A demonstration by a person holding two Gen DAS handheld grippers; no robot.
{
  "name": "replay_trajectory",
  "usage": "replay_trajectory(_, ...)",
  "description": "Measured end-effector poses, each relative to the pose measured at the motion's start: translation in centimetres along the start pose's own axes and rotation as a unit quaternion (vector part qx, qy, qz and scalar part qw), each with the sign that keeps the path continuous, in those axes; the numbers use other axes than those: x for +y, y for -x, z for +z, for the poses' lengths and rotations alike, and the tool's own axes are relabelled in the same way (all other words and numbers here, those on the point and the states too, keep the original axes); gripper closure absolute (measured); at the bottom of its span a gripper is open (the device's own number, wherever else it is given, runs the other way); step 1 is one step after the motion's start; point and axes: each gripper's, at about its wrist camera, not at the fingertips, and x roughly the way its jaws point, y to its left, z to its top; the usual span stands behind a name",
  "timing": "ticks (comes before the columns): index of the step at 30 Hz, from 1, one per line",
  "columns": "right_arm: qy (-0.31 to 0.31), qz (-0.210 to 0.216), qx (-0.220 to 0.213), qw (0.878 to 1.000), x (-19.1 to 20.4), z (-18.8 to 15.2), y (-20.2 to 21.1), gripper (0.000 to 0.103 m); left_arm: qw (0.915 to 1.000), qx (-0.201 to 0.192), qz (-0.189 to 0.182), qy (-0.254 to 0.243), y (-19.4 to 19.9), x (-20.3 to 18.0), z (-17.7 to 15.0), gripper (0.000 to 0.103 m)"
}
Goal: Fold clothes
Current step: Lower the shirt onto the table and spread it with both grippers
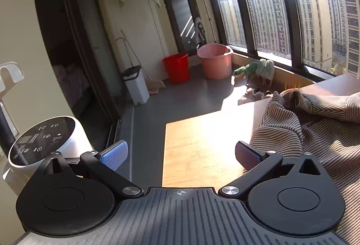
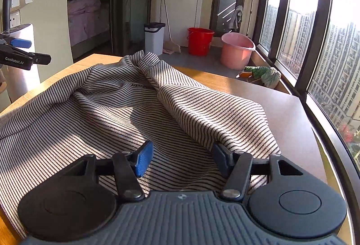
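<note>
Left wrist view: the left tongs (image 1: 181, 156) stand wide open with nothing between the pads, above the sunlit near-left part of the table (image 1: 202, 143). The shirt (image 1: 315, 132), striped, lies to their right, and its rumpled edge passes just beside the right pad. I cannot tell if it touches the pad.

Right wrist view: the right tongs (image 2: 182, 158) are about half open and hang low over the shirt (image 2: 135, 110). The cloth runs under and between the pads, and they do not press on it. One fold comes over the top of the right pad. The shirt covers most of the table (image 2: 292, 114) from the left edge toward the middle. One side seems already laid over toward the centre, but creases are many and no neat rectangle shows, so I judge that most folds are left to do. The left tongs (image 2: 22, 51) show at the far left, off the cloth.
</note>
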Motion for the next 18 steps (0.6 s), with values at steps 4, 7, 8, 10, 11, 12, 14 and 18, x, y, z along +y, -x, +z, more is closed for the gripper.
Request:
replay_trajectory(4,0.02,-0.123,-0.051,0.991,-1.9,2.0,0.6,0.046,0.995,0.018,-0.082,0.053,-0.7,-0.2,0.9,0.0)
replay_trajectory(7,0.016,-0.107,-0.067,0.992,-2.5,3.7,1.3,0.046,0.9862,0.055,-0.147,0.054,-2.1,-2.4,0.4,0.0)
replay_trajectory(8,0.016,-0.085,-0.07,0.994,-2.5,4.3,1.5,0.046,0.9845,0.066,-0.156,0.044,-2.6,-3.4,0.1,0.0)
replay_trajectory(10,0.035,-0.049,-0.072,0.996,-1.7,5.2,1.3,0.045,0.9832,0.081,-0.162,0.023,-3.7,-5.2,-0.3,0.0)
replay_trajectory(11,0.059,-0.036,-0.07,0.995,-0.7,5.5,0.7,0.042,0.9831,0.088,-0.16,0.014,-4.4,-5.9,-0.4,0.0)
replay_trajectory(12,0.086,-0.027,-0.066,0.994,0.5,5.6,-0.1,0.042,0.9814,0.095,-0.166,0.013,-4.9,-6.2,-0.5,0.0)
replay_trajectory(14,0.143,-0.017,-0.054,0.988,3.0,5.8,-2.2,0.041,0.9779,0.111,-0.177,0.009,-5.9,-6.8,-0.7,0.003)
replay_trajectory(18,0.201,-0.022,-0.012,0.979,5.2,5.7,-7.0,0.063,0.98,0.104,-0.17,0.0,-6.7,-6.3,-0.4,0.042)
